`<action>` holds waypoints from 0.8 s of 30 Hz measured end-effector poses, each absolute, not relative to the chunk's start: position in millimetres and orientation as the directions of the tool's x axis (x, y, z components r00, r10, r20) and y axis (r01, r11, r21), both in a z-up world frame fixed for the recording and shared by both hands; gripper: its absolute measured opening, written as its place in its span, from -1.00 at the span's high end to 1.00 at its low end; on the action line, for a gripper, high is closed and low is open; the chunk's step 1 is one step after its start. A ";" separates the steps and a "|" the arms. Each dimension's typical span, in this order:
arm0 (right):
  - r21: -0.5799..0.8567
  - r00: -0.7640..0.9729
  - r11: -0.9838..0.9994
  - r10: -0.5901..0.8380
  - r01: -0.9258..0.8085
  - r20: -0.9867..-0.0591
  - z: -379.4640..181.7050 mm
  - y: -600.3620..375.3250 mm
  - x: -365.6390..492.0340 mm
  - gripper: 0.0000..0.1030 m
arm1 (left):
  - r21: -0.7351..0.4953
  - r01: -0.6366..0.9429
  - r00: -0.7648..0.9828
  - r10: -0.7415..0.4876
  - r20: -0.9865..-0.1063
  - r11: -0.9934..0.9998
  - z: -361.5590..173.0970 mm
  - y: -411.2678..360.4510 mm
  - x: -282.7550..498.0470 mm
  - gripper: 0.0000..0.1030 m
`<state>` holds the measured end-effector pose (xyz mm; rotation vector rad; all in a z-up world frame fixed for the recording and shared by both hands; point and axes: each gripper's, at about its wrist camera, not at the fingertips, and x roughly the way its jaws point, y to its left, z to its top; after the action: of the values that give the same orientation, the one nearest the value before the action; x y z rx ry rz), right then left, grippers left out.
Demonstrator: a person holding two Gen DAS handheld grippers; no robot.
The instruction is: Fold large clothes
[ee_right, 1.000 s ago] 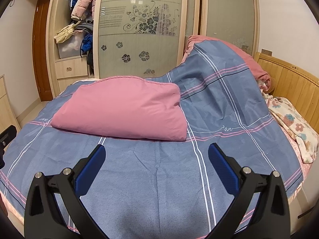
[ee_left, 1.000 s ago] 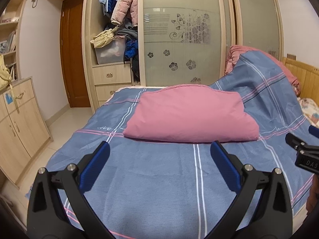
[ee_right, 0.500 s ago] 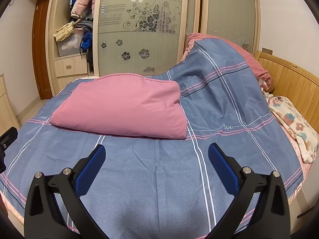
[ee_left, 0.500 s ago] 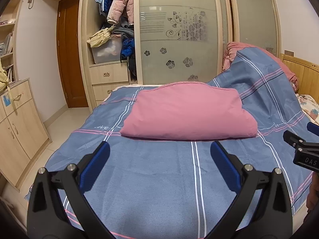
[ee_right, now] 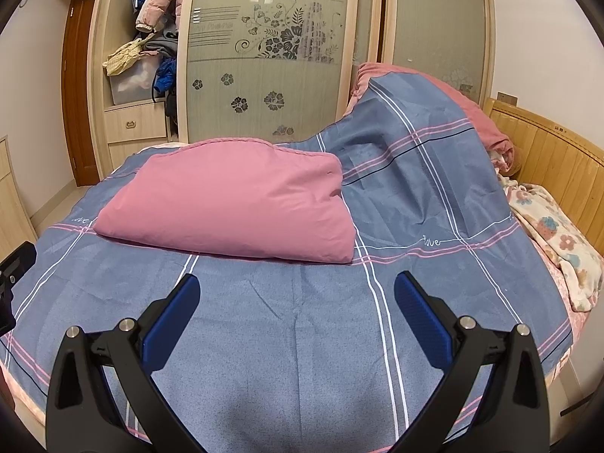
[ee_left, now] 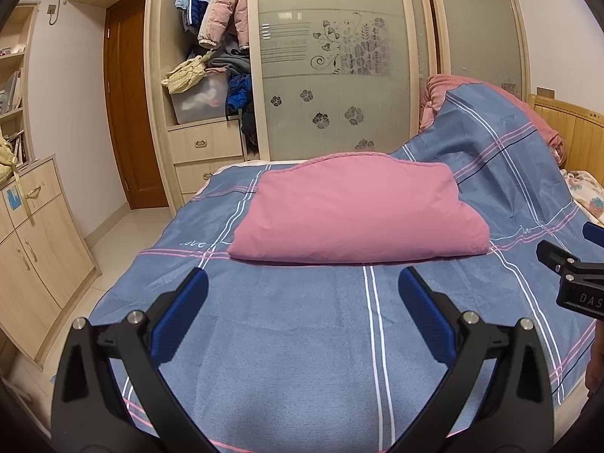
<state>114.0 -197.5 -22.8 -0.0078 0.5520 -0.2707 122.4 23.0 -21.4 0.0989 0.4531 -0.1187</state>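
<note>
The pink bundle (ee_left: 355,211) is seen folded on the bed (ee_left: 287,339), slightly lower in view than before. Both grippers (ee_left: 302,313) (ee_right: 296,313) are raised, fingers wide, nothing held; folding seems finished.

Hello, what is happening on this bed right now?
A person holds a two-finger tool in each hand above a bed. The left tool and the right tool are both open and hold nothing. A pink folded cover lies on the blue striped sheet, just ahead of both tools. Neither tool touches any cloth. On the right, the sheet is draped over a raised heap of bedding.
</note>
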 end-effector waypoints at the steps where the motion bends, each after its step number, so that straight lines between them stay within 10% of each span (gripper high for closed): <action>1: -0.079 0.818 0.965 -0.255 0.251 -0.516 -22.6 -197.8 114.1 -0.97 | 0.069 0.135 0.892 -0.091 -0.442 0.988 -21.8 22.7 122.8 -0.96; 24: -0.084 0.811 0.966 -0.251 0.244 -0.529 -26.3 -200.4 116.1 -0.97 | 0.083 0.121 0.888 -0.071 -0.454 0.989 -24.3 17.7 128.4 -0.96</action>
<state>116.1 -200.4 -26.3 -0.0127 0.5667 -0.2647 128.4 17.7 -24.3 0.1102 0.4673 -0.1002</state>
